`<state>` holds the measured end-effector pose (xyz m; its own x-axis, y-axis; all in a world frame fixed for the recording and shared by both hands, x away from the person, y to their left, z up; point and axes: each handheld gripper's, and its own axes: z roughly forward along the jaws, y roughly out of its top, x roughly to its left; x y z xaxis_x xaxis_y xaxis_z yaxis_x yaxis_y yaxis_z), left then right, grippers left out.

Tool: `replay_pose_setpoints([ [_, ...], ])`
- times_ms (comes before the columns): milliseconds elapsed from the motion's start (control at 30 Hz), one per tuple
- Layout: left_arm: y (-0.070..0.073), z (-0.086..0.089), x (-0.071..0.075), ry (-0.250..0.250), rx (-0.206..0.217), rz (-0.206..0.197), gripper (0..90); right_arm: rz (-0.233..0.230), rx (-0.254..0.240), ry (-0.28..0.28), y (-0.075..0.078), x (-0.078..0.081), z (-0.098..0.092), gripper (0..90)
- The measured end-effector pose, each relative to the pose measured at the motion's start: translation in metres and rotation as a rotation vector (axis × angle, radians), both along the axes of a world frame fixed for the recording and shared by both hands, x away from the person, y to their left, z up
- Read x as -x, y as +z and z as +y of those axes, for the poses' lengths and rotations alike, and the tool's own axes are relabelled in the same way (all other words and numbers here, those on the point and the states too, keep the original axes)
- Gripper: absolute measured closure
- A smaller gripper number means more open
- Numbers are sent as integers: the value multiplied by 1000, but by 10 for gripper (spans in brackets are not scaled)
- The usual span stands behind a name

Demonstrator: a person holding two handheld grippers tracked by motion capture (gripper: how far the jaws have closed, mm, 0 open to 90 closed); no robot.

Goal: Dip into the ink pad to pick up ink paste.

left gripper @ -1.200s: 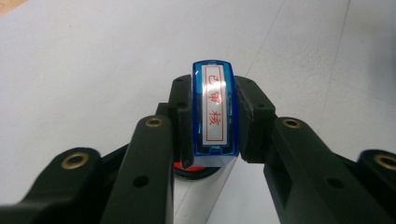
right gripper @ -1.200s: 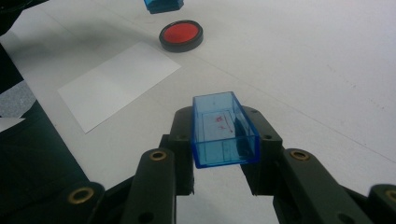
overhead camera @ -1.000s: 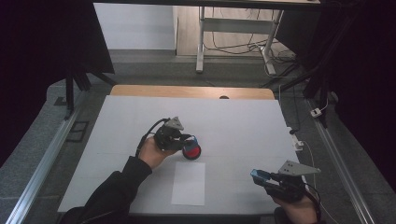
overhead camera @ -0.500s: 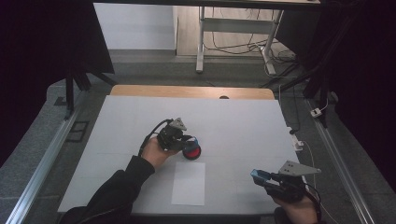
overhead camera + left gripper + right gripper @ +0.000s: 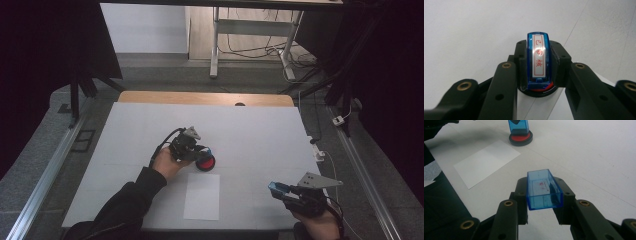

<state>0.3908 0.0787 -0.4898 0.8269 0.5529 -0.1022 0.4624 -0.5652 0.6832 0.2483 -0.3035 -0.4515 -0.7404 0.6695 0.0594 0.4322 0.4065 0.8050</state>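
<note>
1. Centrally: blue stamp clamped upright between the jaws of the left gripper, printing face pressed down into the round red ink pad. Probably held there to load ink.
2. Jaws closed tight on the stamp body from both sides; label with red characters facing the camera in the left gripper view, so grip is across the narrow flanks.
3. Ink pad resting on the white table, near the middle, just beyond the far right corner of the paper sheet.
4. Sheet lying flat at the near edge, unmarked; presumably the target for the print.
5. Right gripper parked well apart at the near right, jaws closed on the clear blue stamp cap, open end facing away. Likely kept clear until recapping.
</note>
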Motion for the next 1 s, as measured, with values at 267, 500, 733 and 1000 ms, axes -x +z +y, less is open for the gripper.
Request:
replay_pose_setpoints([
  [267, 0, -3, 4, -8, -23, -30, 707, -1, 4, 3, 0, 0, 1, 680],
  [500, 1, -8, 9, -10, -68, -64, 706, 1, 7, 1, 0, 0, 1, 680],
  [733, 2, -15, 14, -5, -114, -94, 705, 3, 13, 4, -1, 0, 2, 680],
  [1000, 3, -15, 13, 4, -114, -76, 705, 4, 19, 3, -1, 0, 2, 679],
])
